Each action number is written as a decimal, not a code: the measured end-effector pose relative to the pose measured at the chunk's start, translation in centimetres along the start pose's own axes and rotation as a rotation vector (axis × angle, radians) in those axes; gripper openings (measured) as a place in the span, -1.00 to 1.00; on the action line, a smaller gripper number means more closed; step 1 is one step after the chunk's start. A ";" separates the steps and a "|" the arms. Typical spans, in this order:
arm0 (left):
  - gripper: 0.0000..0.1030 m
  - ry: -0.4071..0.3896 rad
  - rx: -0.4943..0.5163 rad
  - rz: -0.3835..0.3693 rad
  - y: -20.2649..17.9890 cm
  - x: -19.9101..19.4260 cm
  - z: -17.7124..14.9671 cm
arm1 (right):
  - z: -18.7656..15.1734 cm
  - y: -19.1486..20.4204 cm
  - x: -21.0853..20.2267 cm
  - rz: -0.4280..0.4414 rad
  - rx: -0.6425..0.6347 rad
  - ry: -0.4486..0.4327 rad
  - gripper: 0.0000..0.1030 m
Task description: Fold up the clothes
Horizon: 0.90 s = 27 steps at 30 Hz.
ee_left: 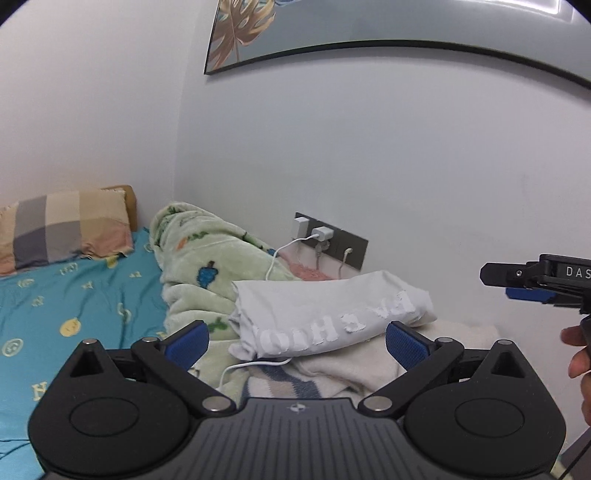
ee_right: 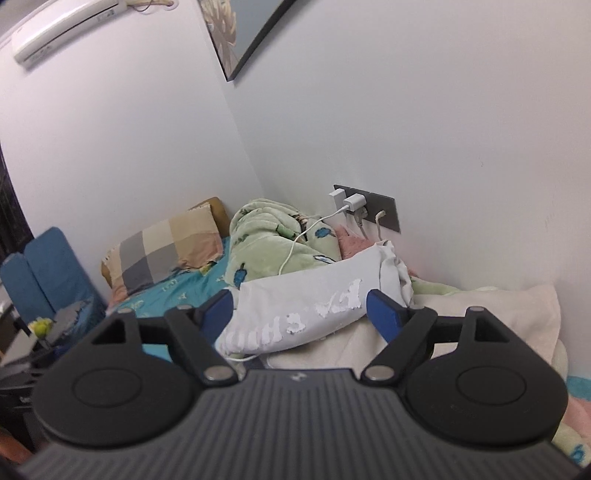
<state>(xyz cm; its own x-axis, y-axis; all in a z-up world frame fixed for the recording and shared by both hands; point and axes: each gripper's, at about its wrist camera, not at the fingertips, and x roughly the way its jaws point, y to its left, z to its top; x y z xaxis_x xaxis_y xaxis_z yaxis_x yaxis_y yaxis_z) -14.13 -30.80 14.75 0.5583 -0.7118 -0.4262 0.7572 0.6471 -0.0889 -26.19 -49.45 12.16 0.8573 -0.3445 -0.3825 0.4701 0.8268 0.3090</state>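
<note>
A folded white T-shirt [ee_left: 325, 317] with white printed letters lies on a cream blanket [ee_left: 369, 365] on the bed, near the wall. It also shows in the right wrist view [ee_right: 306, 306]. My left gripper [ee_left: 295, 343] is open and empty, held just in front of the shirt with its blue pads [ee_left: 186, 341] spread wide. My right gripper [ee_right: 299, 306] is open and empty too, its blue pads [ee_right: 382, 310] on either side of the shirt in view, apart from it. The right gripper also shows at the right edge of the left wrist view [ee_left: 517, 284].
A green fleece blanket [ee_left: 199, 258] is bunched against the wall corner. A checked pillow [ee_left: 62, 229] lies on the teal sheet [ee_left: 55, 314]. Chargers sit in a wall socket plate [ee_left: 328, 236], and a white cable [ee_left: 251, 365] runs under the shirt. A framed picture [ee_left: 369, 33] hangs above.
</note>
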 end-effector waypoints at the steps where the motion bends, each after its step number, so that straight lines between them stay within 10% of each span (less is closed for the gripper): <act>1: 1.00 -0.001 0.007 0.012 -0.2 -0.2 -0.5 | -0.5 0.3 -0.1 -0.008 -0.012 -0.006 0.58; 27: 0.99 -0.061 0.010 0.127 0.4 -5.5 -5.7 | -8.9 7.0 -2.8 -0.094 -0.215 -0.068 0.58</act>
<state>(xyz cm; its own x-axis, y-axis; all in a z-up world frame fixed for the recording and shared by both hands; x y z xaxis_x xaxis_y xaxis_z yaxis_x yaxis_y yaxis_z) -18.80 -25.04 11.93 0.6689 -0.6400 -0.3782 0.6826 0.7303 -0.0286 -27.14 -38.72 7.63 0.8274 -0.4478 -0.3391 0.4995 0.8626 0.0798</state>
